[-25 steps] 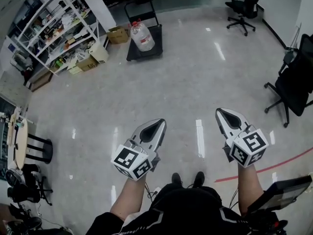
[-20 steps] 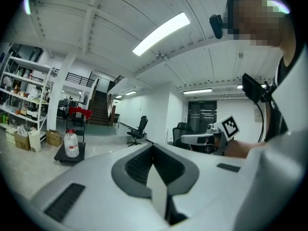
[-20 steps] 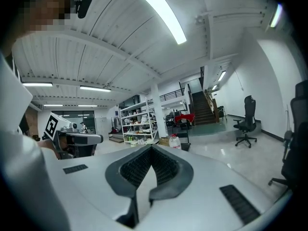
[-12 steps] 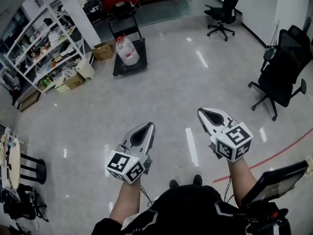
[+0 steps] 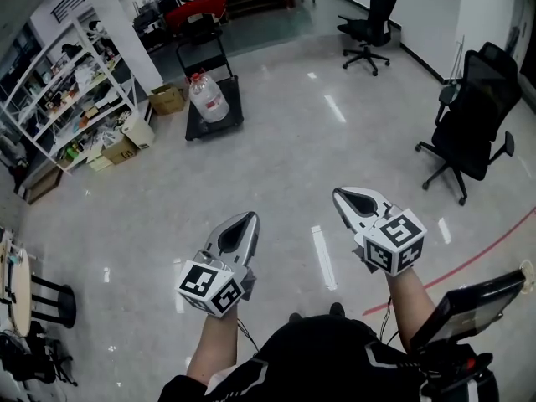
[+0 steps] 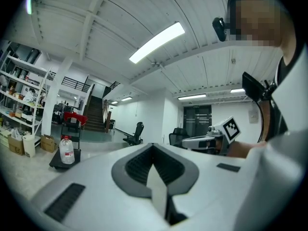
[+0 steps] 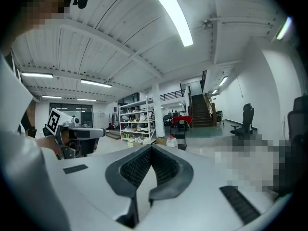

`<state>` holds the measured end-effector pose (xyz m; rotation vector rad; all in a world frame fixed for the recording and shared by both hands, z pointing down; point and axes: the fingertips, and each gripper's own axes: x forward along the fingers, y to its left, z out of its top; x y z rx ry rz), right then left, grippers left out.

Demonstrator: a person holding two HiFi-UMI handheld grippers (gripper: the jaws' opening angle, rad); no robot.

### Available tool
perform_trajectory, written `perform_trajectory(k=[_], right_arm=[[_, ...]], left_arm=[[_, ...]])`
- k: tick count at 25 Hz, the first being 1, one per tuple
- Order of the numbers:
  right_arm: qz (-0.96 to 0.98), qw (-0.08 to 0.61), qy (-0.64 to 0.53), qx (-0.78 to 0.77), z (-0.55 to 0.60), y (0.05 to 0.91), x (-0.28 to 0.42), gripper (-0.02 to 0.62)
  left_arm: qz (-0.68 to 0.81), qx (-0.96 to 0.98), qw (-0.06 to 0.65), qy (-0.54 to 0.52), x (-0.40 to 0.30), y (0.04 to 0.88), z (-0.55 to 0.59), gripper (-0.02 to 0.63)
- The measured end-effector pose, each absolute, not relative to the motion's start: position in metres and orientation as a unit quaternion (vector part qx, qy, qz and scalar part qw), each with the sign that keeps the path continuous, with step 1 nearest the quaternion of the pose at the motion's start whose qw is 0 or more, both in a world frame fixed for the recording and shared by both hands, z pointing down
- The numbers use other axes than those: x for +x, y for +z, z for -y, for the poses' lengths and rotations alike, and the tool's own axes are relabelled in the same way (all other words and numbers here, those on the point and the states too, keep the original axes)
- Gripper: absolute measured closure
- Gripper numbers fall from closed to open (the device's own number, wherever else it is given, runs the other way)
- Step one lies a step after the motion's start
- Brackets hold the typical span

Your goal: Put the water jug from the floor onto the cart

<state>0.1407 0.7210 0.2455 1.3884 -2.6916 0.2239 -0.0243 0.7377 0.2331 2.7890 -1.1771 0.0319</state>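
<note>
Both grippers held out in front, shut and empty.
The left gripper (image 5: 248, 217) and right gripper (image 5: 340, 193) point forward, about level, side by side but well apart. The left forearm (image 5: 214, 352) and right forearm (image 5: 412, 301) reach out bare from a dark-clothed torso (image 5: 322, 363). In each gripper view the jaws meet at the tips with nothing between them.

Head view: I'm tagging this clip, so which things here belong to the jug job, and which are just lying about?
Job in hand: water jug, standing on the cart; left gripper and right gripper, both shut and empty.

Lying about: shelves, cardboard box, near office chair, far office chair.
</note>
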Motion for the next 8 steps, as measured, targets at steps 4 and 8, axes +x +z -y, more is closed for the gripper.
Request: perform_trajectory(k=[4, 8], right_arm=[[0.885, 0.054, 0.071, 0.457, -0.724, 0.244, 0.137, 0.592], [0.890, 0.052, 0.068, 0.447, -0.726, 0.240, 0.130, 0.592]], left_arm=[[0.384, 0.922, 0.053, 0.008, -0.026, 0.231, -0.741, 0.604], [0.389, 0.920, 0.048, 0.006, -0.028, 0.226, -0.745, 0.604]])
